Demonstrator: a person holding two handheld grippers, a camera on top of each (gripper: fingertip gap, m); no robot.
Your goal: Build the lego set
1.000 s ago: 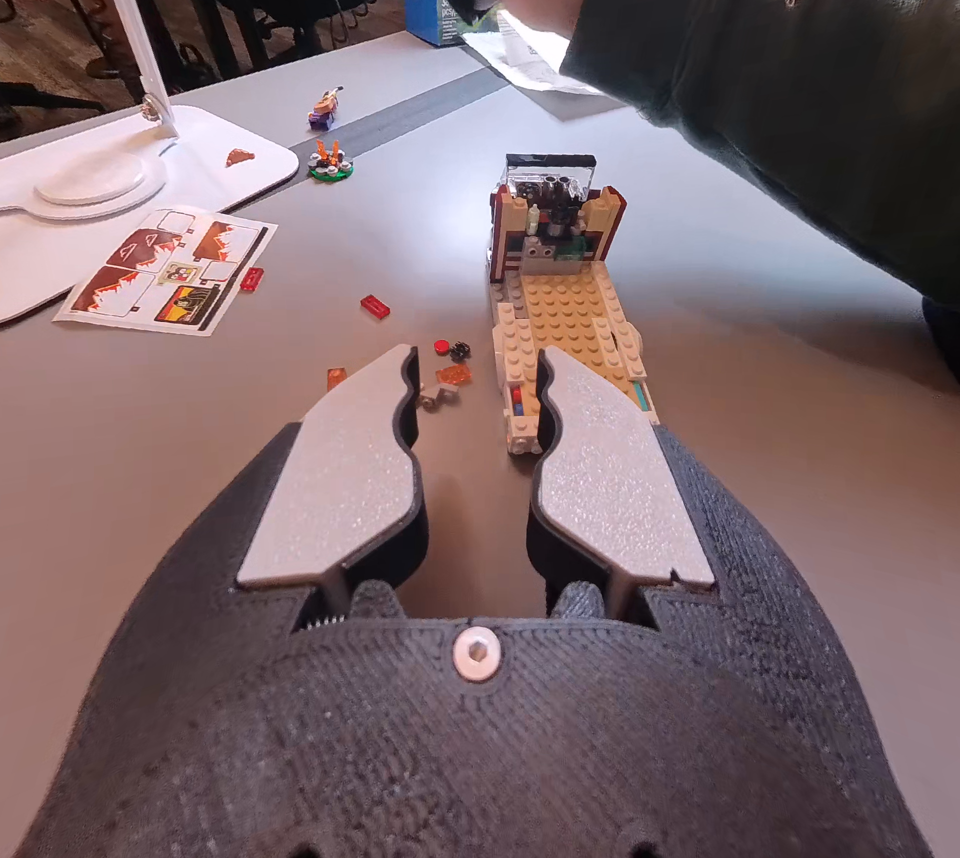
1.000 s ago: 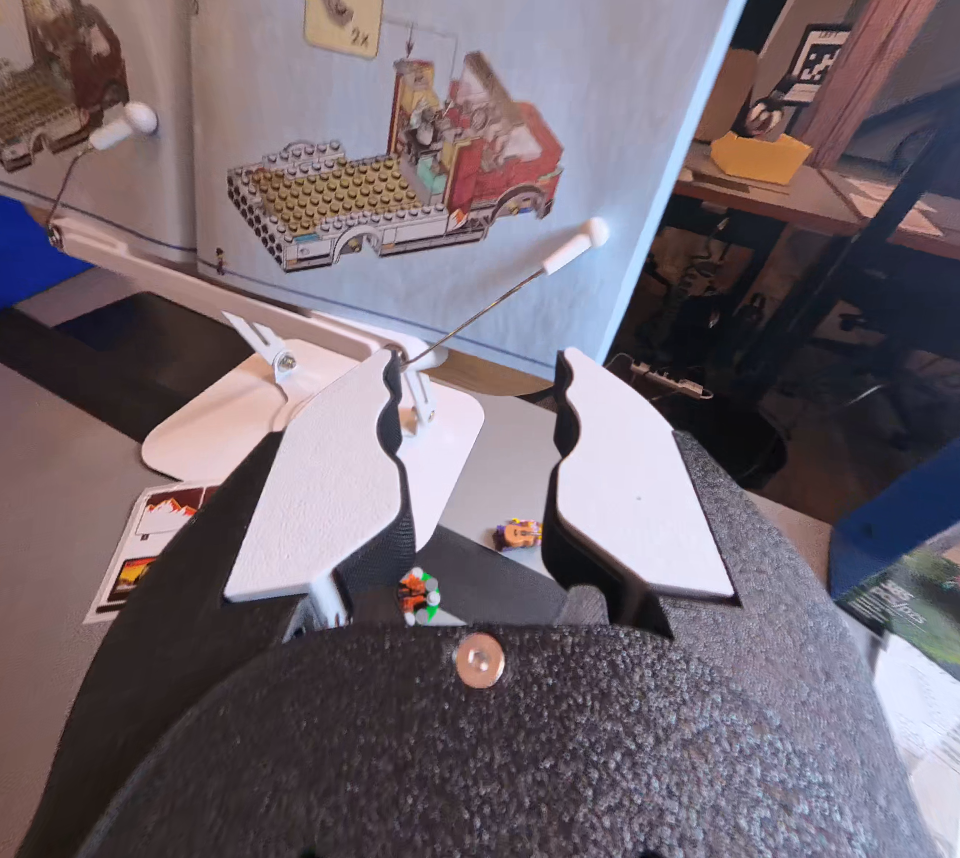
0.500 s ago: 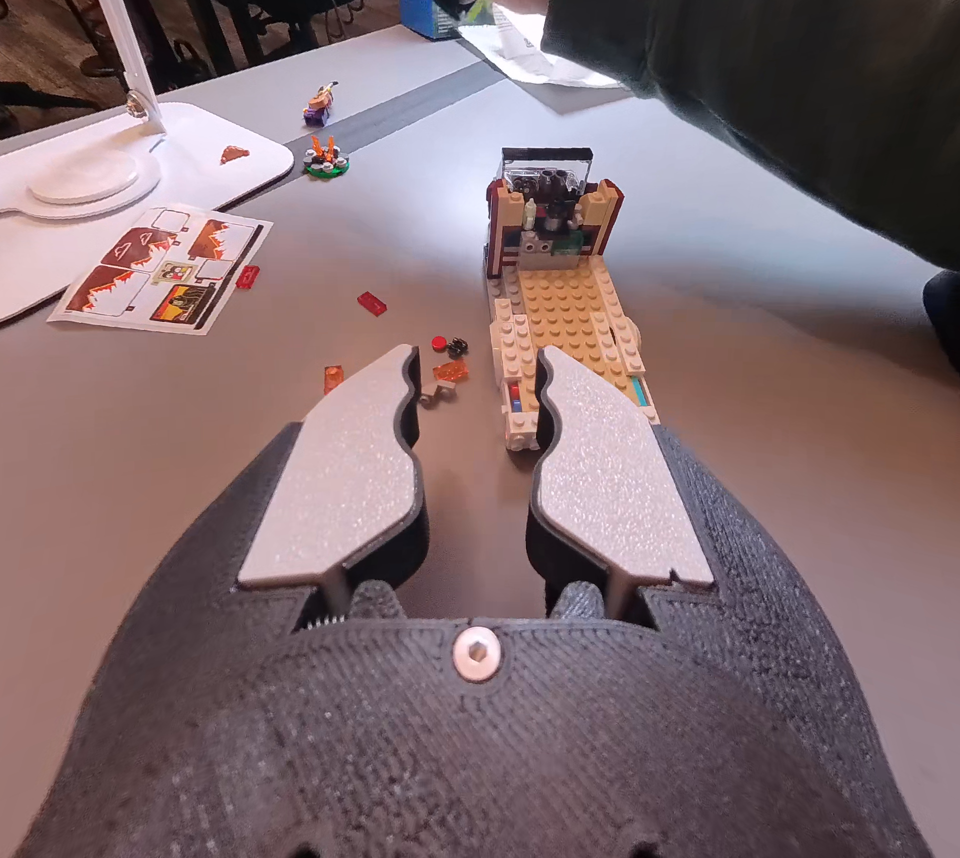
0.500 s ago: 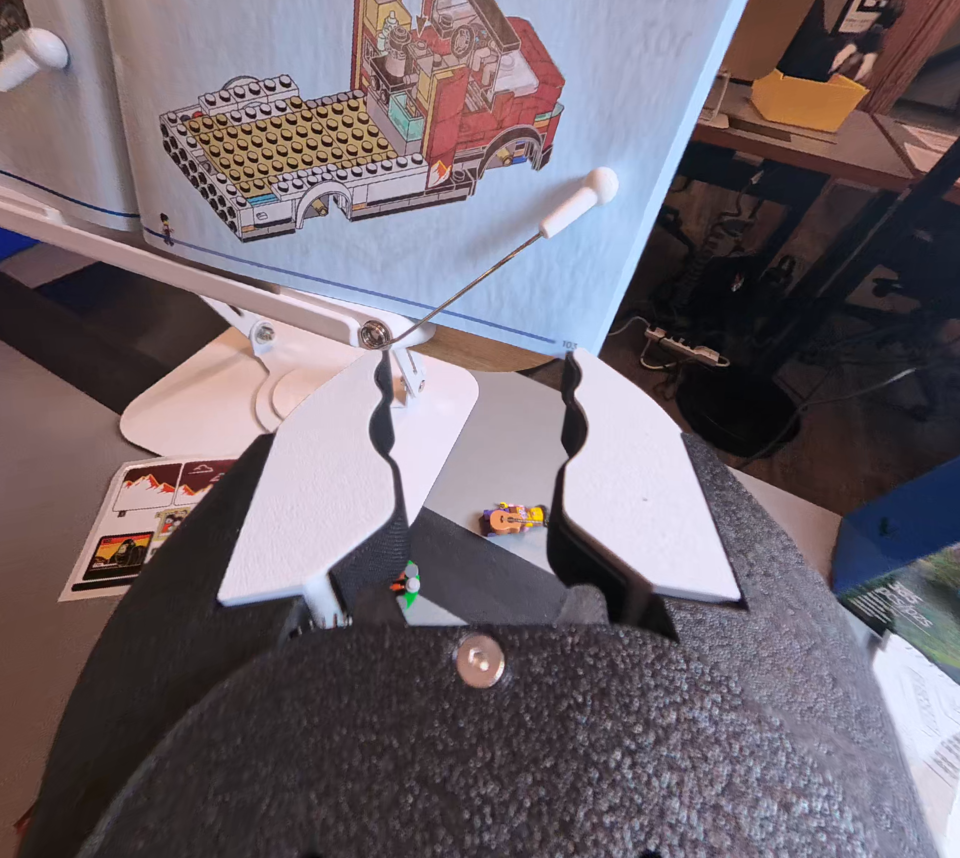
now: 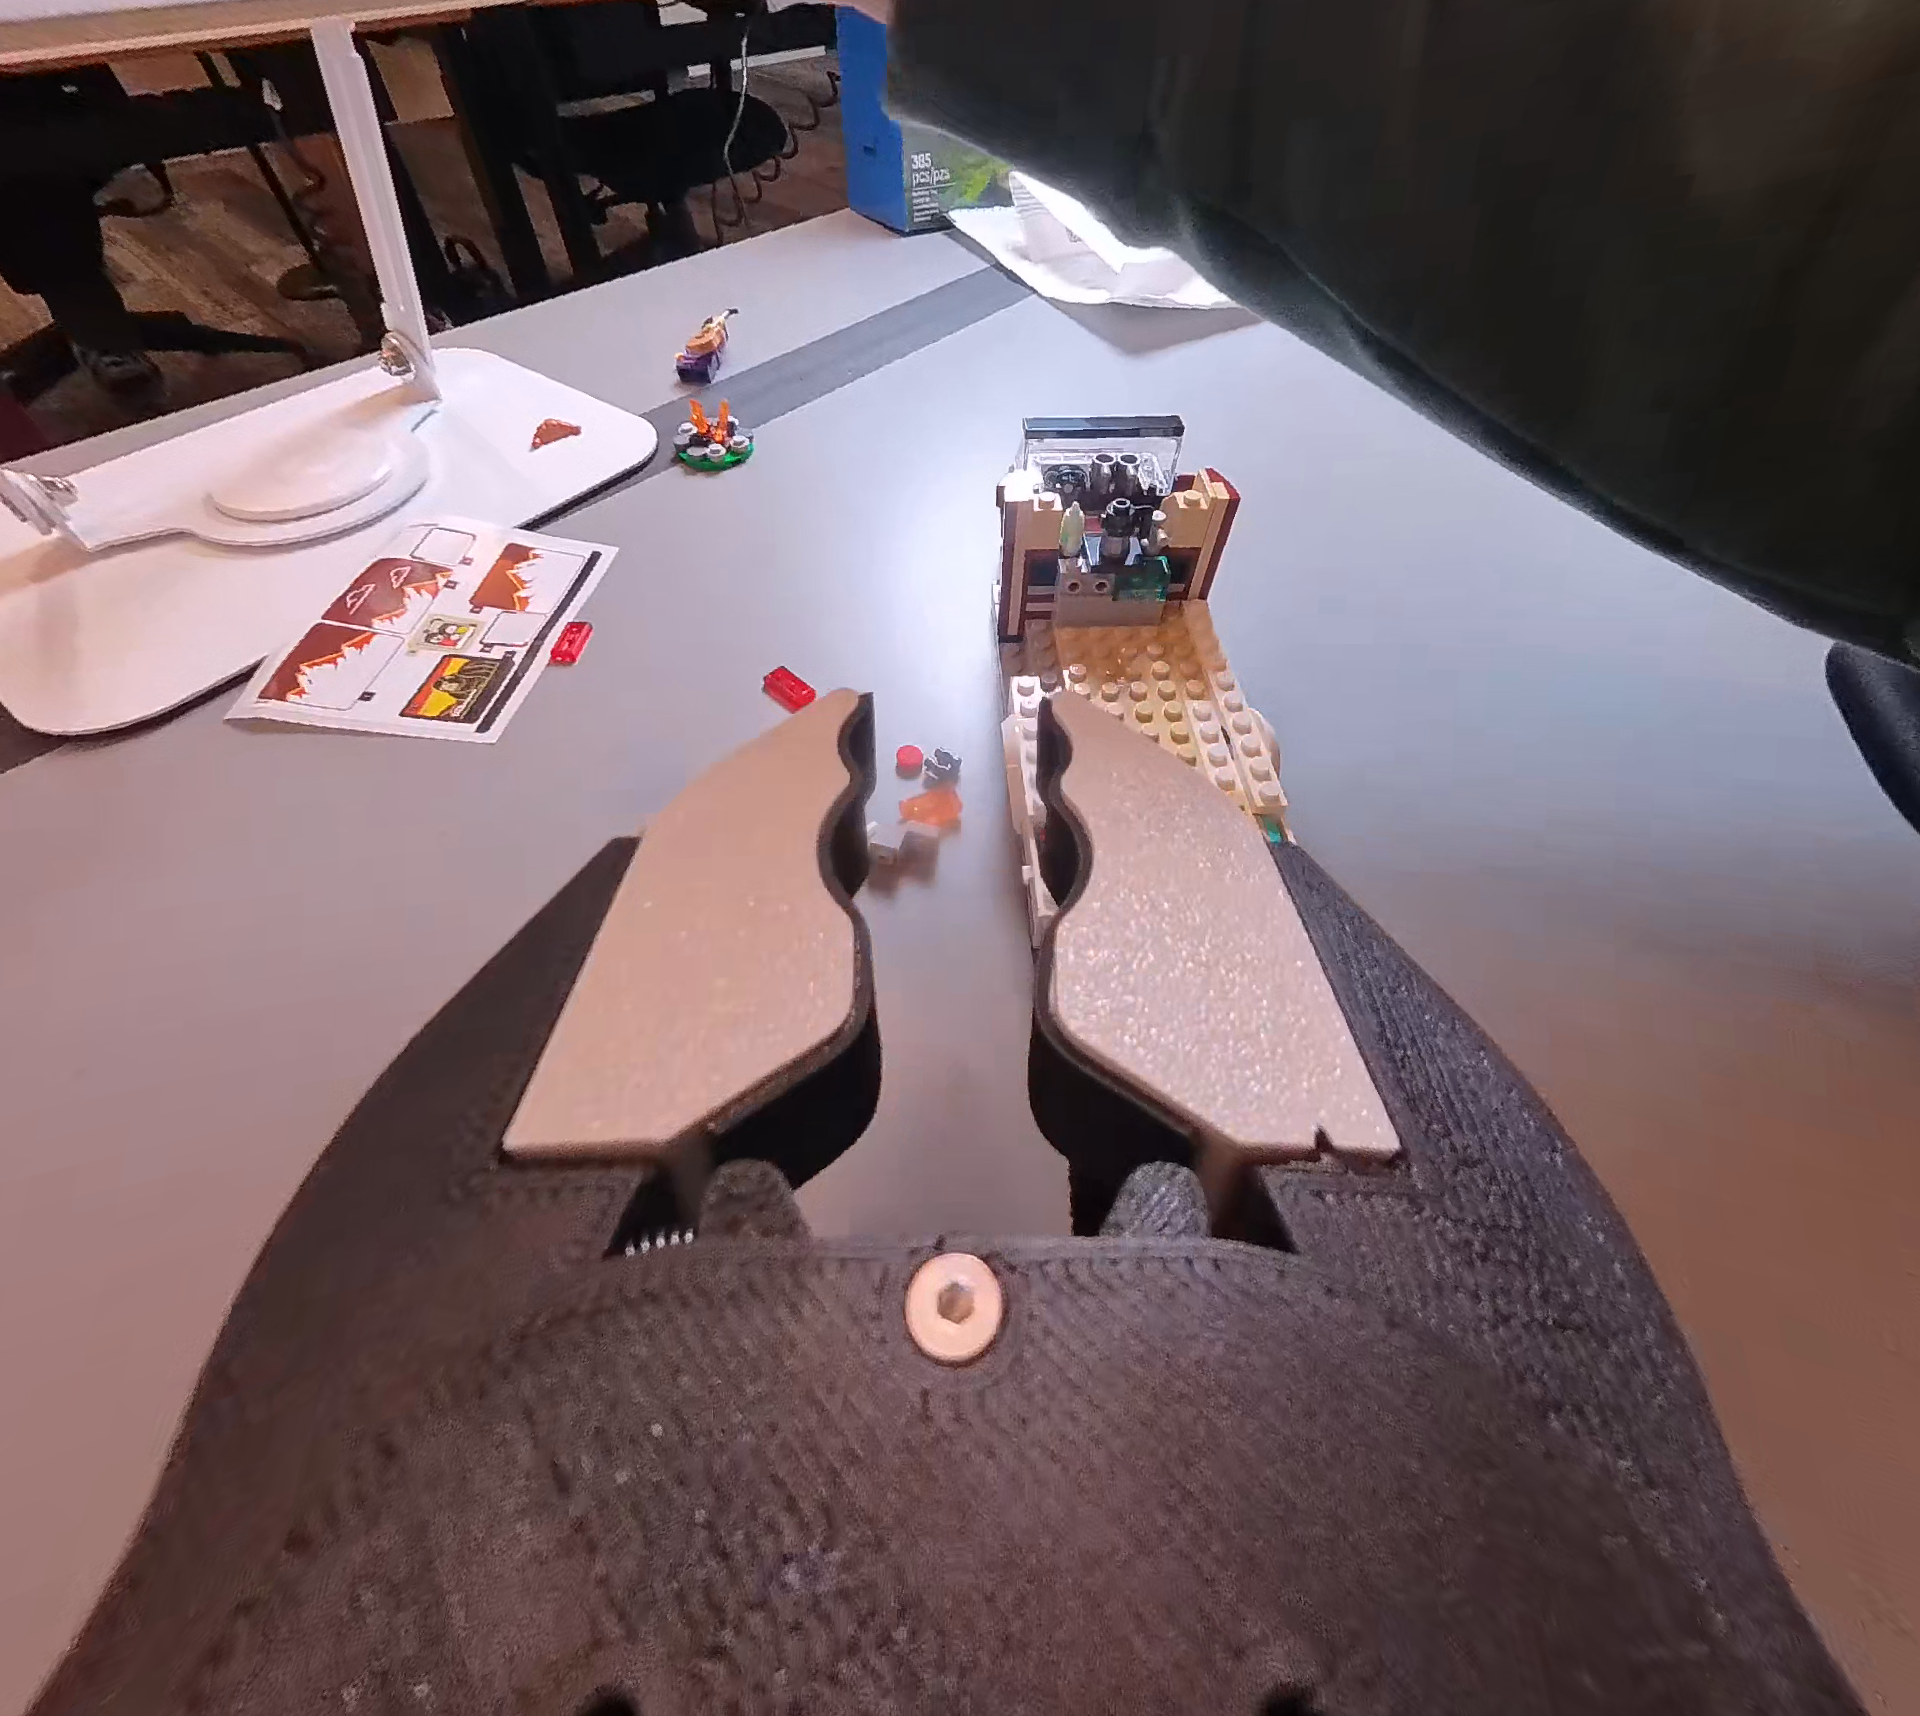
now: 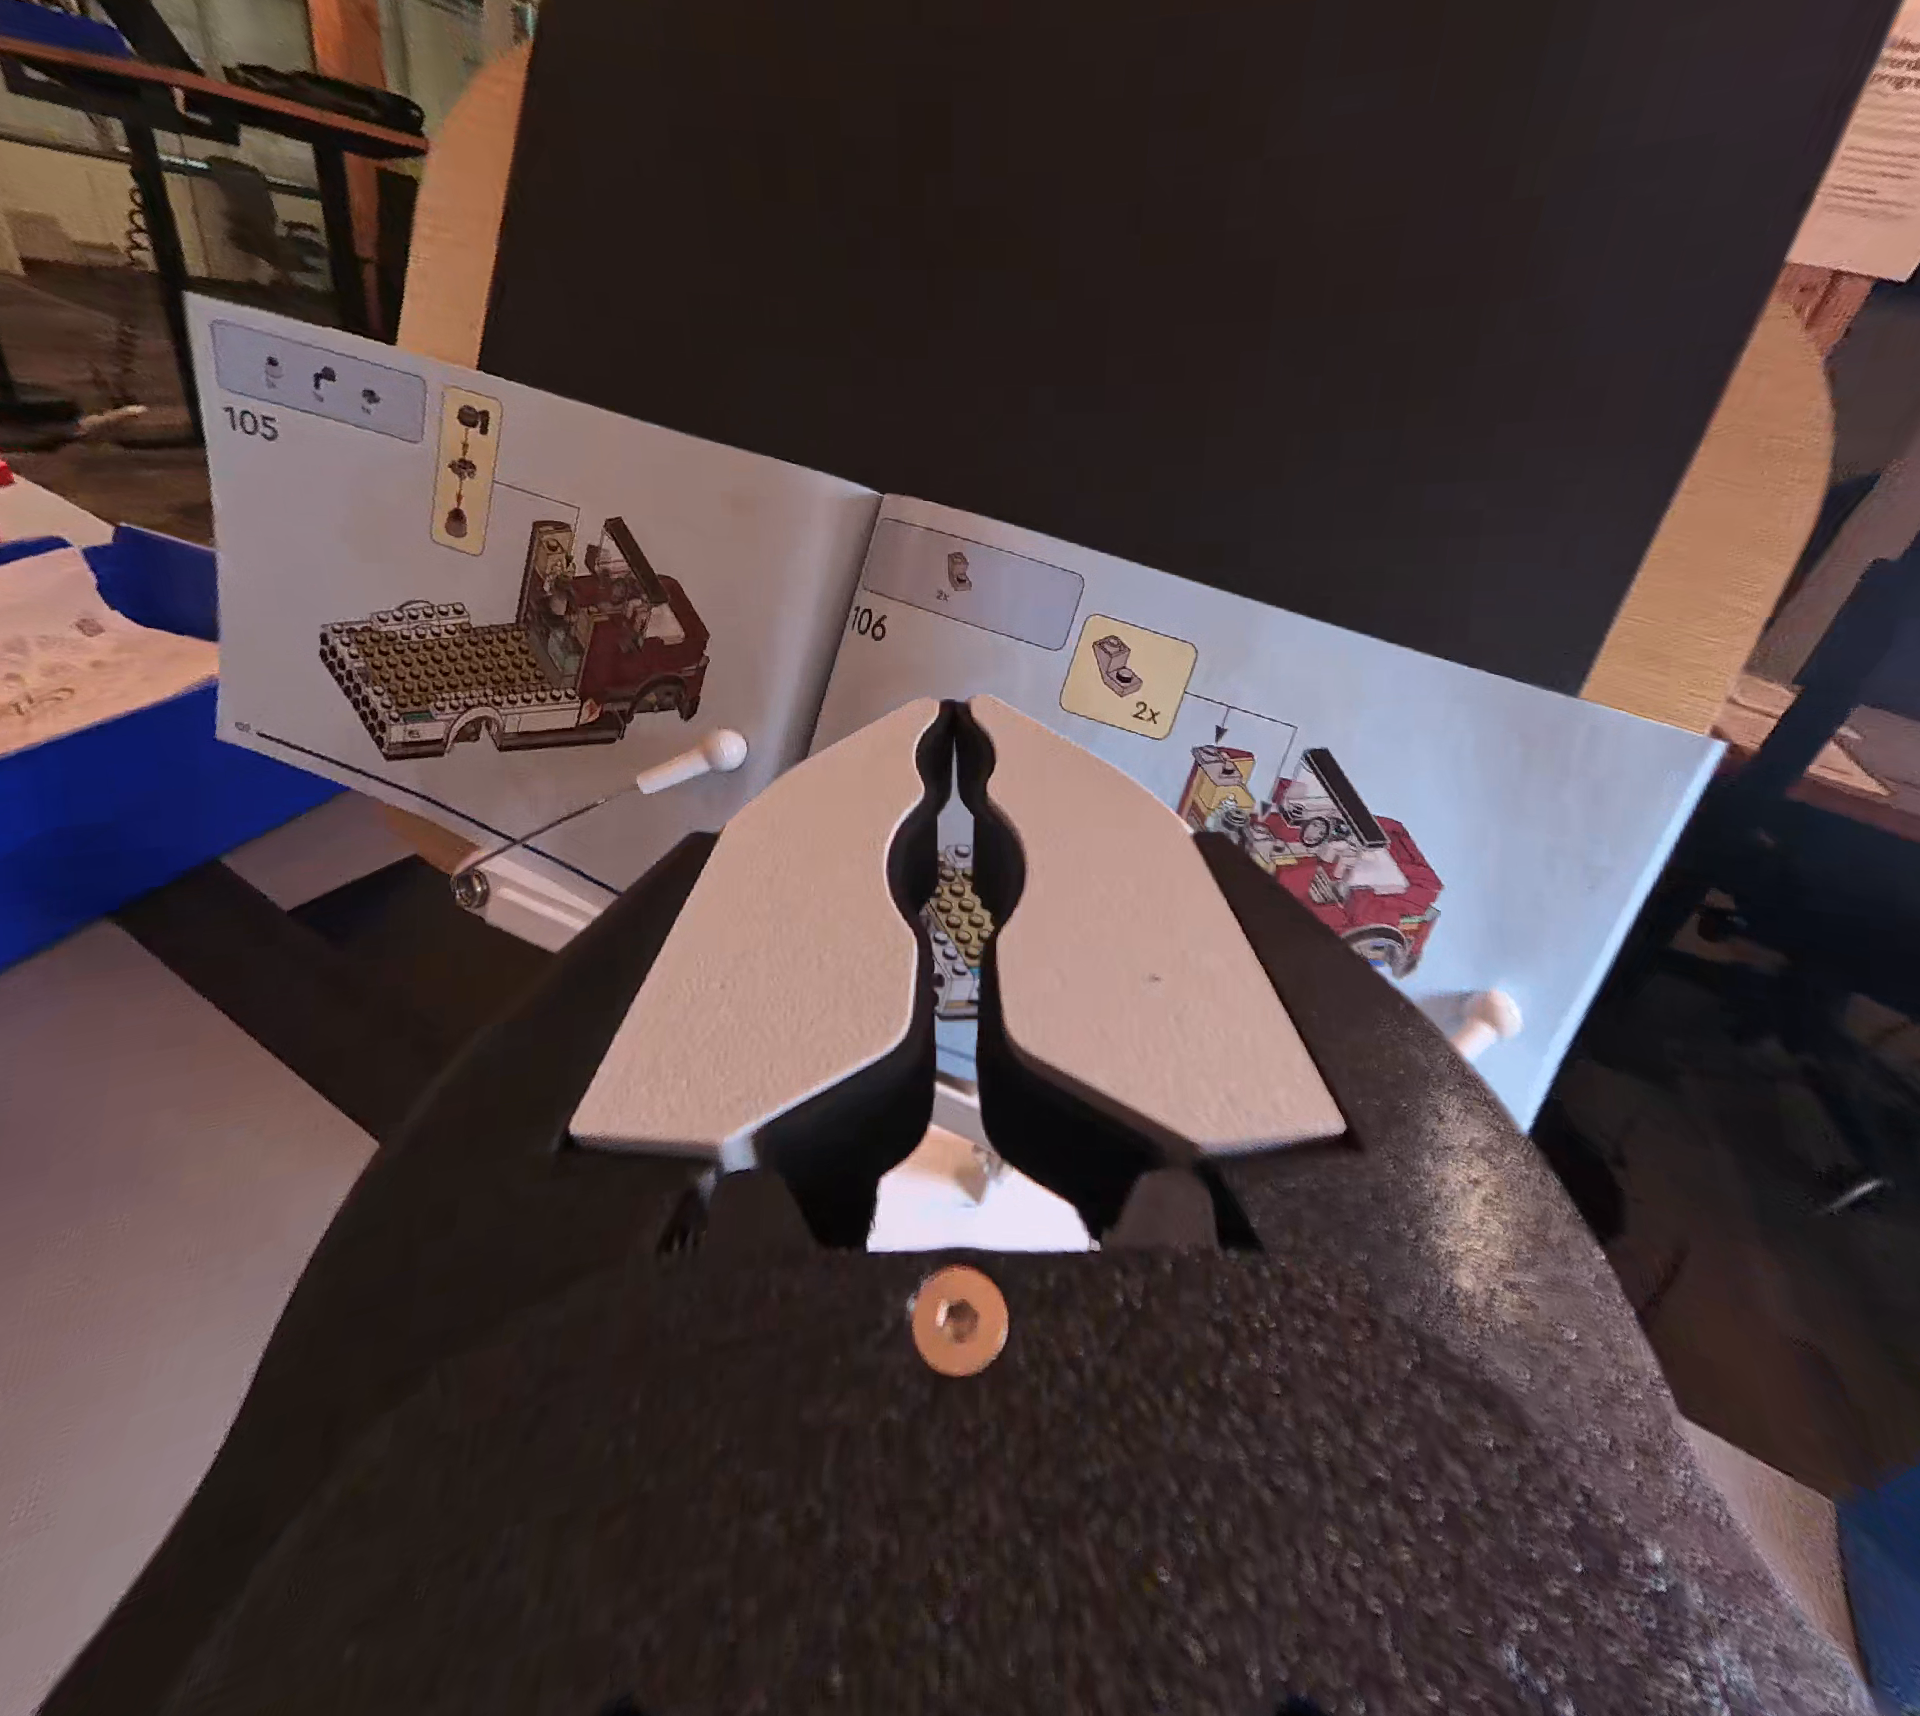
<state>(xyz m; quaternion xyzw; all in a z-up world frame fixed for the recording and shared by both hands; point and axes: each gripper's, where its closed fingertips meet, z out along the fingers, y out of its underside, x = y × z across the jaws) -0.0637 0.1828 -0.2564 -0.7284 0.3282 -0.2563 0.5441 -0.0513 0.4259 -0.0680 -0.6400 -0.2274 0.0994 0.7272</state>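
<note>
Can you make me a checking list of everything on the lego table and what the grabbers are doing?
Surface: grey table, dark strip across it.
Job's things: half-built truck; loose small pieces; two red pieces; open instruction booklet on a white stand.
Clutter: sticker sheet, campfire build, small purple build, blue box, white paper.
Grippers: left gripper jaws open, empty, low over the table; right gripper jaws shut, empty, facing the booklet.
Cables: some hang beyond the table.
Surroundings: desks, chairs.

Left claw (image 5: pixel 951 767) open, low over truck (image 5: pixel 1127 627).
</note>
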